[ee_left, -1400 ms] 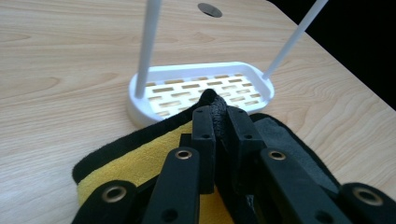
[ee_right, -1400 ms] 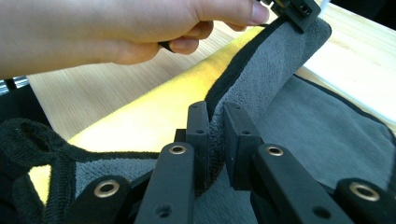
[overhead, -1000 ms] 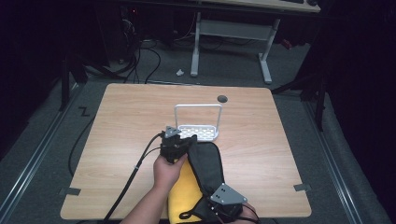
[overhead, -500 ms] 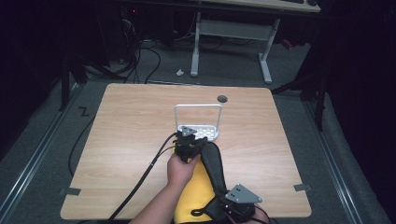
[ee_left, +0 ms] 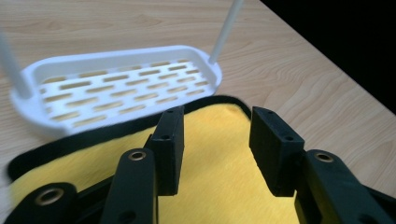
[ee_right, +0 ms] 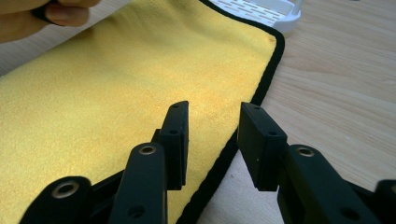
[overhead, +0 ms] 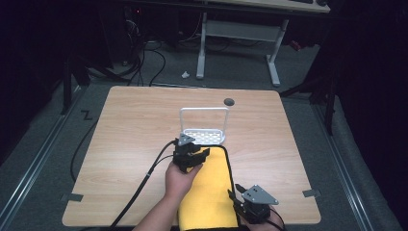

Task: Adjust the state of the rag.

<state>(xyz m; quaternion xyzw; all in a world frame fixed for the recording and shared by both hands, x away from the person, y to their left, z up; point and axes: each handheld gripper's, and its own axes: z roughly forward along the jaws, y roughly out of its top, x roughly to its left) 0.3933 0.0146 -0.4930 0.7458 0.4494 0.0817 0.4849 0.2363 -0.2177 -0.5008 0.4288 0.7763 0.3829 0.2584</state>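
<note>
Now, both grippers' jaws just opening, left gripper point(overhead: 192, 155) and right gripper point(overhead: 240, 202) hovering spread over yellow cloth point(overhead: 211, 192), cloth lying flat at tabletop's point(overhead: 134, 125) near edge, touching white rack point(overhead: 204, 136).

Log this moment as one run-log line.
left gripper: open, jaws just opening, over yellow cloth | right gripper: open, just opening, at cloth's black edge | white rack: beyond cloth

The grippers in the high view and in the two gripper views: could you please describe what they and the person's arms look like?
The left gripper and the right gripper are black, each with two blocky rectangular jaws on arms with brass-ringed holes. Each carries a grey three-cornered plate on top. A black cable trails from the left one towards the table's near edge. The left forearm is bare, with no sleeve in sight.
</note>
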